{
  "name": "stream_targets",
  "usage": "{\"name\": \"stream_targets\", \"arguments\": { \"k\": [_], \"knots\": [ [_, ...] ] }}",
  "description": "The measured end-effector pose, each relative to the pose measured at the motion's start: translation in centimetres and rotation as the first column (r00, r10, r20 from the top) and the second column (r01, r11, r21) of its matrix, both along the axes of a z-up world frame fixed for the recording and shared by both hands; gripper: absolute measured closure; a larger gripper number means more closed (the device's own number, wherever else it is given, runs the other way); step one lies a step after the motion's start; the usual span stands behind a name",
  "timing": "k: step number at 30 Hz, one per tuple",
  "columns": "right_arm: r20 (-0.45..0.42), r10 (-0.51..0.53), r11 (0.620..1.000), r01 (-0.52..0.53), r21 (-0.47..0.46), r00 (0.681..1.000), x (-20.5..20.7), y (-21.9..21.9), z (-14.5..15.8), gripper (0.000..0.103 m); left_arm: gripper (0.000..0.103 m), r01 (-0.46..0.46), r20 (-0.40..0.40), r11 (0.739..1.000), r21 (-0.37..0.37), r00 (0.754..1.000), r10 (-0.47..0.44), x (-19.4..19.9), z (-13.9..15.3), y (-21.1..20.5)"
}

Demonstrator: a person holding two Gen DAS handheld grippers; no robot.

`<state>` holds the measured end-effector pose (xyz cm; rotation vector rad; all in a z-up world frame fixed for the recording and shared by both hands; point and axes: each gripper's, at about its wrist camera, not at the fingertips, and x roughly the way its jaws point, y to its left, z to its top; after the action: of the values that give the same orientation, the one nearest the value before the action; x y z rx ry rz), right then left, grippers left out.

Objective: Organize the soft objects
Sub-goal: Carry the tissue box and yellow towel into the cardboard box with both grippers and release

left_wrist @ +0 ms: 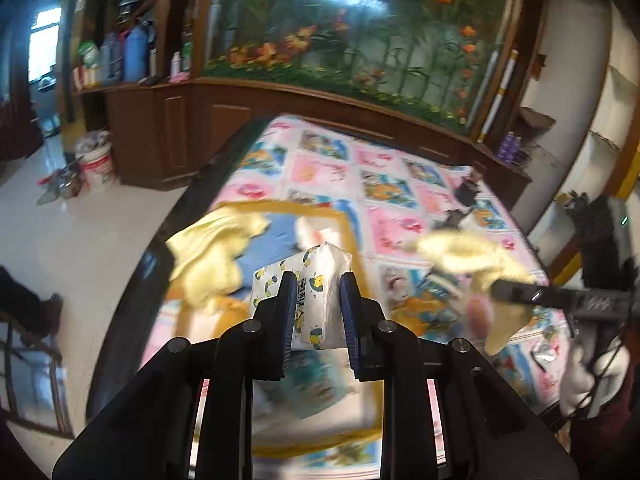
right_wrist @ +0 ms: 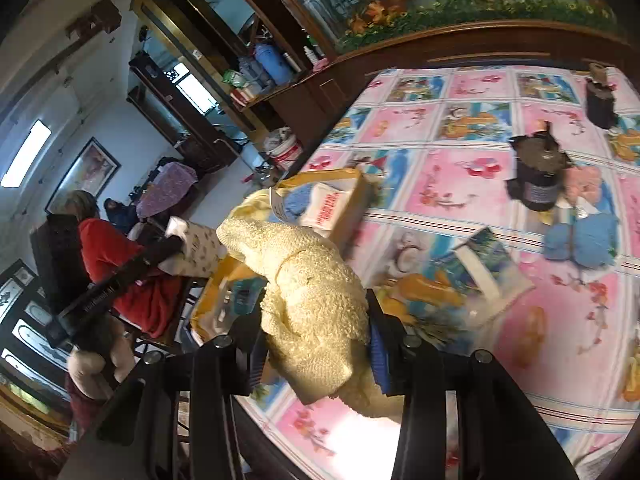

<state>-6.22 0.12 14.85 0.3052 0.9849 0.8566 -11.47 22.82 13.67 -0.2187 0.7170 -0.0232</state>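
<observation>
Covering the bench (right_wrist: 460,184): pink-and-blue cartoon-patterned patchwork cloth. Near its left edge, yellow-rimmed open fabric box (right_wrist: 352,200) with a yellow cloth (left_wrist: 208,252) draped at its side. Clamped in right gripper (right_wrist: 316,344) jaws above the bench: cream terry towel, rolled (right_wrist: 312,300). Pinched upright between left gripper (left_wrist: 318,312) jaws over the box: small white printed tissue pack (left_wrist: 308,280). Further right, blue knitted bundle (right_wrist: 580,240) lying on the cloth.

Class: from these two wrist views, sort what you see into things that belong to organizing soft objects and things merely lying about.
Belongs to the job:
- tissue pack, clamped in left gripper
- yellow towel, clamped in right gripper
- yellow-rimmed box
- blue cloth

Lying about:
- dark bottles
- white bucket
- blue flask
</observation>
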Motion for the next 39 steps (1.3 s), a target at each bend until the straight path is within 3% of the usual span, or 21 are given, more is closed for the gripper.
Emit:
{"name": "stream_targets", "arguments": {
  "k": [5, 8, 10, 12, 16, 18, 23, 26, 31, 39],
  "knots": [
    [-0.154, 0.085, 0.98, -0.055, 0.193, 0.984, 1.8, 5.2, -0.1, 0.061, 0.081, -0.04, -0.099, 0.999, 0.023, 0.994, 0.042, 0.0, -4.0, 1.8],
    [-0.243, 0.112, 0.96, -0.041, 0.278, 0.964, 3.0, 8.1, -1.2, 0.061, 0.081, -0.052, -0.111, 0.998, -0.021, 0.993, 0.049, -0.4, -5.2, 2.9],
    [-0.288, 0.101, 0.961, -0.018, 0.276, 0.952, 3.7, 9.9, -2.3, 0.06, 0.077, -0.064, -0.104, 0.996, -0.063, 0.993, 0.057, -0.8, -5.4, 3.6],
    [-0.309, 0.059, 0.978, 0.007, 0.207, 0.949, 4.4, 11.6, -3.6, 0.059, 0.073, -0.075, -0.085, 0.993, -0.092, 0.994, 0.067, -1.3, -5.1, 4.1],
    [-0.228, -0.024, 0.997, 0.008, -0.072, 0.973, 4.9, 14.6, -5.7, 0.058, 0.055, -0.104, -0.036, 0.988, -0.112, 0.994, 0.101, -2.9, -4.1, 4.5],
    [-0.226, -0.026, 0.991, -0.005, -0.134, 0.974, 4.7, 15.2, -6.6, 0.056, 0.047, -0.126, -0.006, 0.986, -0.105, 0.992, 0.126, -3.6, -3.6, 4.6],
    [-0.126, -0.014, 0.987, -0.007, -0.159, 0.992, 3.5, 14.6, -4.8, 0.053, 0.032, -0.19, 0.056, 0.981, -0.025, 0.98, 0.191, -4.6, -2.2, 3.8],
    [-0.051, -0.023, 0.988, 0.015, -0.157, 0.998, 2.8, 12.6, -3.0, 0.053, 0.032, -0.242, 0.085, 0.965, 0.098, 0.969, 0.234, -4.5, -1.5, 2.2],
    [0.053, -0.082, 0.985, 0.089, -0.148, 0.995, 1.3, 8.4, -1.4, 0.053, 0.031, -0.284, 0.1, 0.917, 0.279, 0.959, 0.266, -3.5, -1.3, -0.8],
    [0.126, -0.182, 0.964, 0.203, -0.172, 0.975, -0.3, 1.2, -1.4, 0.05, 0.031, -0.25, 0.077, 0.886, 0.391, 0.968, 0.239, -2.1, -1.3, -5.8]
  ]
}}
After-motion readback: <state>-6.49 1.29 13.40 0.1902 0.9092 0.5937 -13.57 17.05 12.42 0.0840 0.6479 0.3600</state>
